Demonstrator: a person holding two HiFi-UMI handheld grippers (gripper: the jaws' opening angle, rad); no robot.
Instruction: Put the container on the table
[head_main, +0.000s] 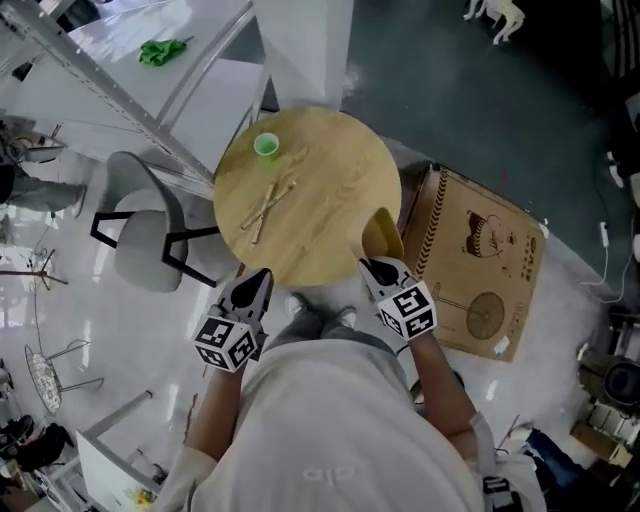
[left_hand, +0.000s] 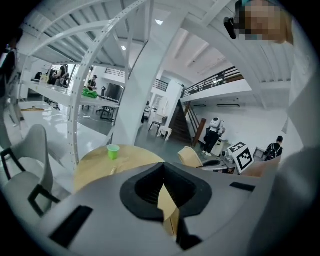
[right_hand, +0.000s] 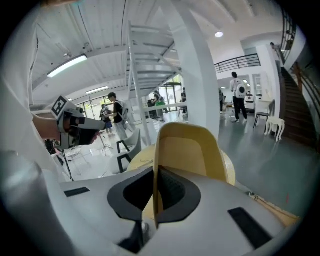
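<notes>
Right gripper (head_main: 378, 268): closed on the near wall of the container, which I hold pinched edge-on between my jaws.
Container (head_main: 382, 235): pale yellow and open-topped, it sits in my right gripper at the lower right rim of the round wooden worktop (head_main: 330, 190). It is tilted, and I cannot tell whether its base touches the wood.
Left gripper (head_main: 255, 285): closed on nothing, low and left of centre in the head view, just short of the worktop's near edge.
Step in hand: as I judge it, bringing the container in over the rim to set it down.
Doing it well: I should move further onto the bare wood right of centre and level the base so it lands flat. I lower until the worktop bears it, and only then part my jaws and draw back along the wall's line.
Watch for: the sticks (head_main: 268, 208) mid-worktop and the green cup (head_main: 266, 146) at its upper left, so I keep to the right side.
</notes>
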